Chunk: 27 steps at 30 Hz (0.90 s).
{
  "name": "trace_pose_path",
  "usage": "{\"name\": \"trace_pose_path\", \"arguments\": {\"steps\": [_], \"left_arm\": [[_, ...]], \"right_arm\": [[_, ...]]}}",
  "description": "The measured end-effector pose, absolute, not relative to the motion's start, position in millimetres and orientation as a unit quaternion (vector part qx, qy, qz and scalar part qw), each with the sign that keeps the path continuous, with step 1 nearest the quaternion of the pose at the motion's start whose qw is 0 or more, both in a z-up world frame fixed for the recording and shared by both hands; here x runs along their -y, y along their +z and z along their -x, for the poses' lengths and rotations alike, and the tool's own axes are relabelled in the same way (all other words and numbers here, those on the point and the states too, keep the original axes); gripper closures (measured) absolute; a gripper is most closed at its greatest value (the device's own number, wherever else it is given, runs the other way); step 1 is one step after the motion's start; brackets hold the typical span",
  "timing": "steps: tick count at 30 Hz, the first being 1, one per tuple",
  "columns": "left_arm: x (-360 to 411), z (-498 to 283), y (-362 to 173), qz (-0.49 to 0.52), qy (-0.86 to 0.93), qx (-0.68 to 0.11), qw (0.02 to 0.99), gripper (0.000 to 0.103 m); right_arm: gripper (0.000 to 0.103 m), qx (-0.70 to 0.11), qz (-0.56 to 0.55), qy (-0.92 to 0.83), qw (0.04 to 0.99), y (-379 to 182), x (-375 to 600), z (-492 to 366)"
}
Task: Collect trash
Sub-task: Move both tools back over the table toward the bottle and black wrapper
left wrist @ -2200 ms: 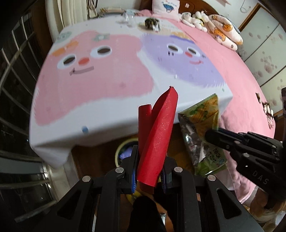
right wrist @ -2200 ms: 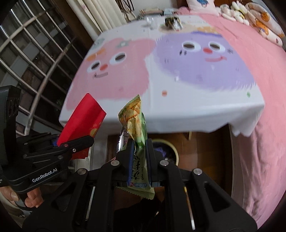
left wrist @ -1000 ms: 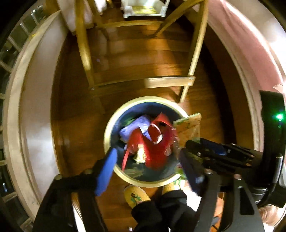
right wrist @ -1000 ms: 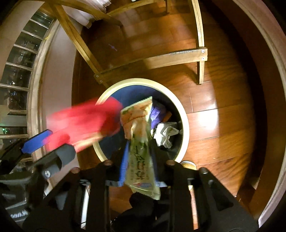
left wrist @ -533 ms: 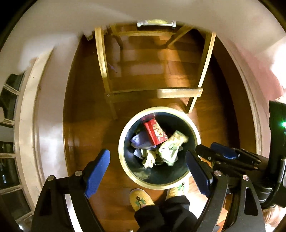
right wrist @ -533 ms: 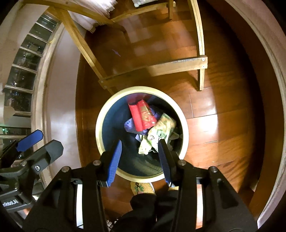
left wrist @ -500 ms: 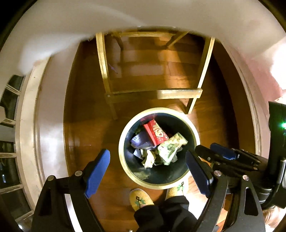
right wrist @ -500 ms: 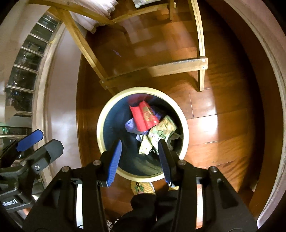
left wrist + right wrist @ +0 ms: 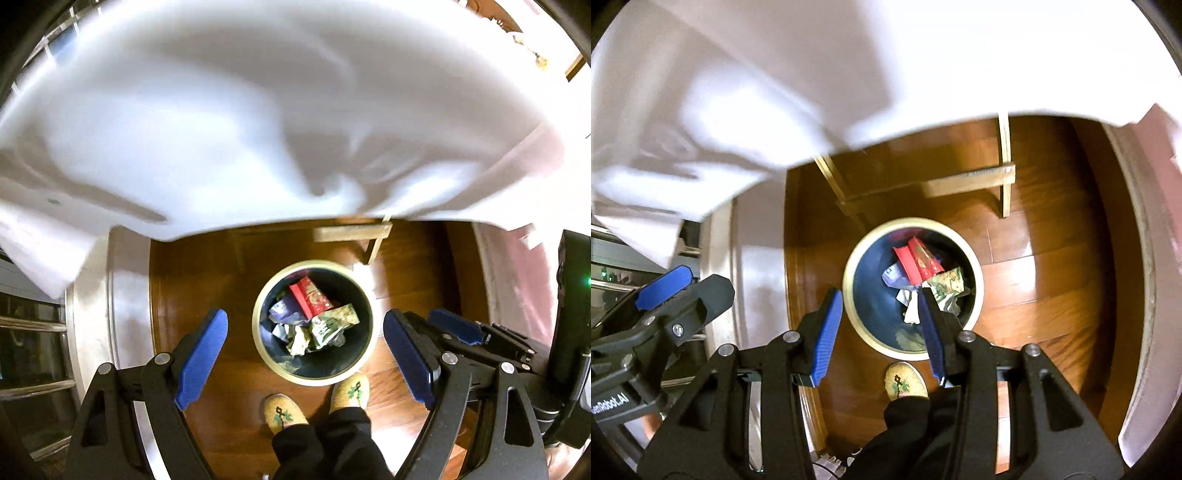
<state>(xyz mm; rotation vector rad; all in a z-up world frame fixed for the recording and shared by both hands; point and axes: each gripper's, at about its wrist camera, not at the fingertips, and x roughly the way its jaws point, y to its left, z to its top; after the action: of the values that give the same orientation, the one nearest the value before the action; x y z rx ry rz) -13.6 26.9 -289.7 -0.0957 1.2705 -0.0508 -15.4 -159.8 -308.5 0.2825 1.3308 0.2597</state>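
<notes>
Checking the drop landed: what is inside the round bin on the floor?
In the bin: a red packet, a green snack wrapper, purple wrapping and crumpled paper. Anything beneath that pile is covered.

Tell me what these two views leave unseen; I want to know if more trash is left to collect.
- Tabletop: both views show only the blurred underside edge of the white cloth, so anything left on top is hidden.
- Bottom of the bin: covered by the red packet, the green wrapper and crumpled paper.
- Print on the wrappers: too small to read.
- Floor by the slippers: partly blocked by the open left claw and right claw.
</notes>
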Motion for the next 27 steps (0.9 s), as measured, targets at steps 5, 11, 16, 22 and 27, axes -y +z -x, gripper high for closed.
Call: {"name": "trace_pose_path", "arguments": {"steps": [5, 11, 16, 22, 27], "left_arm": [[-29.5, 18.5, -232.8, 0.045, -0.028, -0.575, 0.816, 0.015], [-39.3, 29.1, -153.9, 0.043, -0.026, -0.550, 0.833, 0.016], [-49.6, 39.4, -92.9, 0.043, -0.035, -0.532, 0.845, 0.016], [-57.3, 49.3, -28.0, 0.036, -0.040, -0.505, 0.861, 0.016], [-62.2, 48.1, 8.3, 0.042, -0.043, -0.483, 0.874, 0.016]], "right_arm": [[0.064, -0.598, -0.133, 0.115, 0.782, -253.5, 159.5, 22.1], [0.061, -0.578, -0.130, 0.117, 0.797, -185.2, 153.7, 34.5], [0.061, -0.553, -0.124, 0.122, 0.815, -116.3, 146.7, 43.2], [0.061, -0.511, -0.111, 0.132, 0.842, -38.8, 142.5, 51.3], [0.061, -0.477, -0.103, 0.132, 0.863, 6.6, 144.0, 52.9]]}}
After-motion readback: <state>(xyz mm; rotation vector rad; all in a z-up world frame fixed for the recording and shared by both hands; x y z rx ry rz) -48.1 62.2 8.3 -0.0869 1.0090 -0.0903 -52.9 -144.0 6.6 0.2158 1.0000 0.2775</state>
